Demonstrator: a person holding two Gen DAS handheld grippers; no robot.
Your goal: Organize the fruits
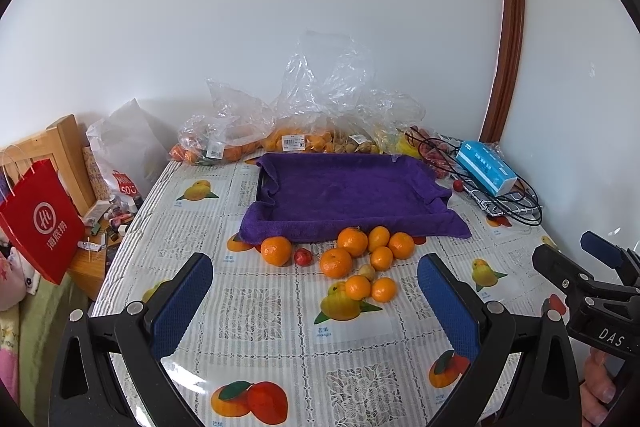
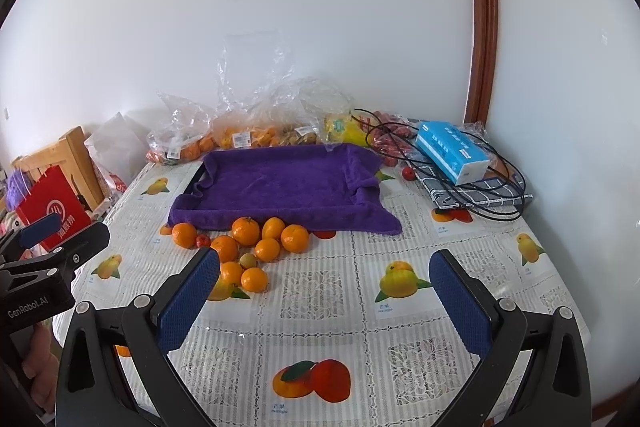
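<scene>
Purple towel cloth lines the tray (image 1: 352, 195), and nothing is in it yet. My guess is that the soft cloth is there so the fruit can sit in it without rolling or getting bumped.

All the loose fruit lies on the desk (image 2: 320, 307), just in front of the tray's near edge. It is a little heap of oranges (image 1: 352, 259), some touching each other. A small red fruit (image 1: 303, 256) sits among them, and a small pale one (image 1: 367, 271) too. More fruit waits in clear plastic bags (image 1: 280, 135) behind the tray, against the wall.

Both tools hang over the near part of the desk, well back from the tray. The left hand-held gripper (image 1: 316, 307) is spread wide and holds nothing. The right hand-held gripper (image 2: 324, 303) is spread wide too, also with nothing in it. I think they are held apart like that to be ready for a first pick.

There is lots of bare desk to the right of the heap. Black cables (image 2: 472, 179) and a blue box (image 2: 452, 151) crowd the spot right of the tray. Left of the tray the desk ends soon, so a pushed orange could roll off.
</scene>
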